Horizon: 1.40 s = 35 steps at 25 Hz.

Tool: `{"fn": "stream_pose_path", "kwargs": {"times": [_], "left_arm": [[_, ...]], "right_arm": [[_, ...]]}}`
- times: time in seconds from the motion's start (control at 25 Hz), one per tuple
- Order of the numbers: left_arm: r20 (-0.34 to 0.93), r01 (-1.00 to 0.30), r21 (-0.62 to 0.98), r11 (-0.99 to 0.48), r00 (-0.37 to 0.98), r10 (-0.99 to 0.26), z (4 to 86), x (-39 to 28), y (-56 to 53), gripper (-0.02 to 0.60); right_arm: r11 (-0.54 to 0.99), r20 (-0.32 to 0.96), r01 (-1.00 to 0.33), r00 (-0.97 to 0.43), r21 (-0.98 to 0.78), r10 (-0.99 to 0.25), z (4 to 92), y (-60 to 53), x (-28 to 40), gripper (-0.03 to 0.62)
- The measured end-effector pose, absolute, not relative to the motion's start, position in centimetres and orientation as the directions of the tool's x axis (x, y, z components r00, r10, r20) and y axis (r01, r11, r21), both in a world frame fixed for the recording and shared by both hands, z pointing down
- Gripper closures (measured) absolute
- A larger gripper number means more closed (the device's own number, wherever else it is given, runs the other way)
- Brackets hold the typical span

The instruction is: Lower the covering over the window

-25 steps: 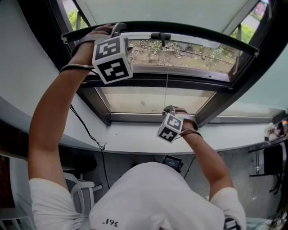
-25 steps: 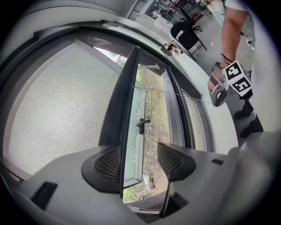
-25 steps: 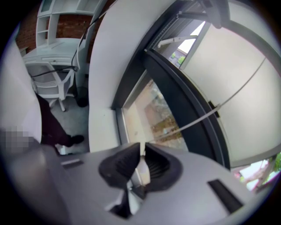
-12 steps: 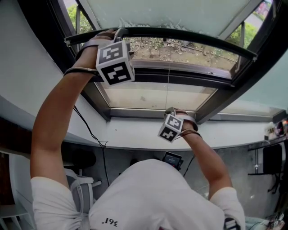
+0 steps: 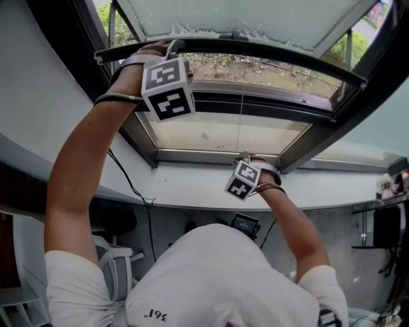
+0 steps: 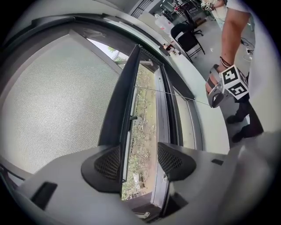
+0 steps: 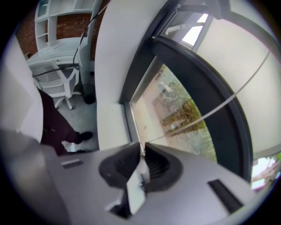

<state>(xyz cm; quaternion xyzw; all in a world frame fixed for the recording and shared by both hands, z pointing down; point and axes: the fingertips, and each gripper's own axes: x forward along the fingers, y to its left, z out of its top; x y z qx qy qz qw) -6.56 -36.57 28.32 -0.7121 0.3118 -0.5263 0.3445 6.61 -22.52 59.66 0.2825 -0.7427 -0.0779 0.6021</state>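
Head view: a black cable (image 5: 131, 186) is seen hanging down the wall at the left, with a white chair (image 5: 110, 271) below it. A pale sill (image 5: 192, 185) runs under the window frame (image 5: 217, 105), whose dark rail lies just below the bar (image 5: 281, 51). Compared with a second ago, the bar is found lower and the strip of ground beneath it narrower. The covering (image 5: 255, 16), a pale, fine mesh sheet edged by that dark curved bar, is drawn over the upper part of the window. The left claw (image 6: 139, 160) is spread wide, with the bar lying along the inner edge of one jaw and not clamped. The right claw (image 7: 141, 153) is pinched almost shut on the thin cord (image 5: 241, 121) that runs up to the bar.
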Motion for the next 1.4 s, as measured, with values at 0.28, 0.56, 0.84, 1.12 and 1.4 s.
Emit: {"fn": "stream_pose_path", "kwargs": {"times": [0.28, 0.56, 0.84, 1.12, 1.4], "left_arm": [[0.562, -0.095, -0.796, -0.597, 0.249, -0.789, 29.7, -6.5, -36.4, 0.319], [0.586, -0.092, -0.779, -0.62, 0.244, -0.773, 32.0, -6.5, -36.5, 0.319], [0.603, -0.099, -0.764, -0.637, 0.242, -0.76, 33.6, -6.4, -36.4, 0.319], [0.606, -0.106, -0.759, -0.642, 0.244, -0.757, 34.5, -6.3, -36.3, 0.319], [0.608, -0.105, -0.758, -0.643, 0.243, -0.756, 35.2, -6.2, -36.4, 0.319]], "right_arm": [[0.846, 0.867, -0.315, -0.116, 0.431, -0.485, 60.9, -22.0, 6.2, 0.551], [0.868, 0.891, -0.296, -0.098, 0.4, -0.444, 62.9, -21.2, 6.5, 0.551], [0.871, 0.887, -0.266, -0.097, 0.414, -0.451, 64.4, -21.0, 6.5, 0.551], [0.877, 0.886, -0.238, -0.108, 0.417, -0.451, 65.2, -20.7, 5.8, 0.551], [0.882, 0.887, -0.23, -0.122, 0.411, -0.445, 66.2, -20.7, 5.5, 0.551]]}}
